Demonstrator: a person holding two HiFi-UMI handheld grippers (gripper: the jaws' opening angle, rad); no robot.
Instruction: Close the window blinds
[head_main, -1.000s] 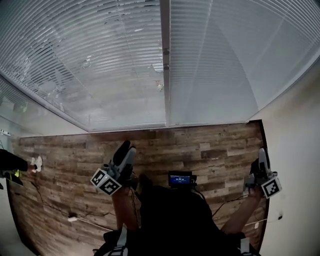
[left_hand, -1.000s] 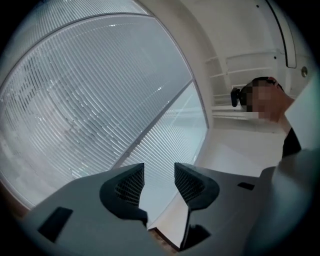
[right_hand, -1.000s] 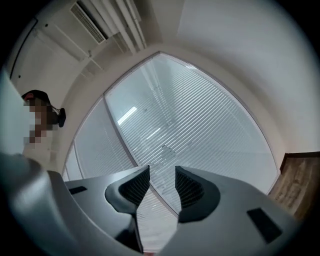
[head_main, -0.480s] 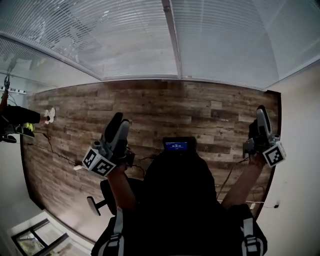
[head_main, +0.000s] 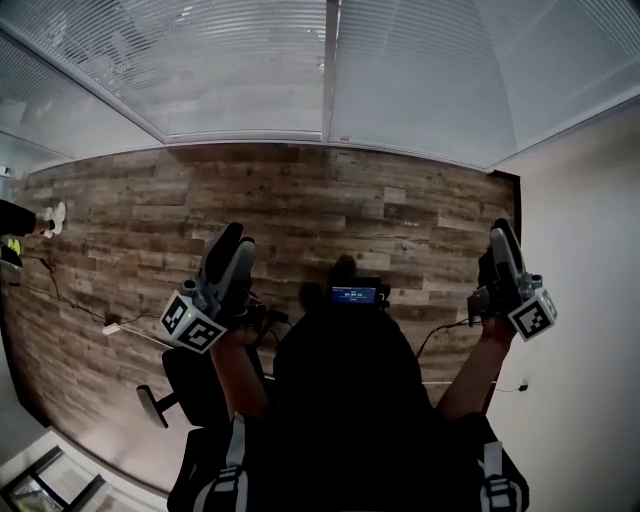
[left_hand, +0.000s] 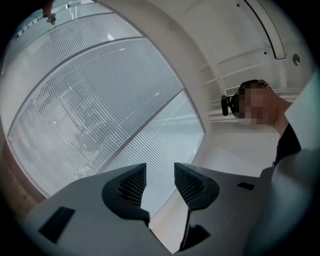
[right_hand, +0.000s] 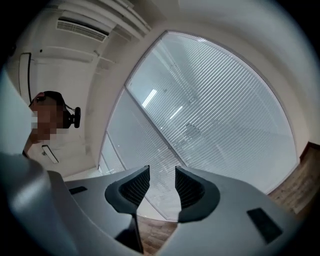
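The window blinds (head_main: 250, 60) fill the top of the head view, slats down over the glass, with a grey mullion (head_main: 329, 70) between two panes. Both grippers are held low over the wooden floor, well back from the window. My left gripper (head_main: 228, 240) points toward the blinds (left_hand: 95, 115), jaws open with only air between them (left_hand: 160, 182). My right gripper (head_main: 497, 236) is near the white wall, also open and holding nothing (right_hand: 162, 187), and its view looks up at the blinds (right_hand: 220, 115).
A wood-plank floor (head_main: 300, 215) runs from the window to my body. A small lit screen (head_main: 355, 294) sits at my chest. An office chair (head_main: 185, 385) stands at lower left. A cable with a white plug (head_main: 110, 328) lies on the floor. A white wall (head_main: 590, 230) closes the right side.
The blinds have receded toward the top of the head view and more floor shows. Both grippers sit farther from the window. The chair has come into view.
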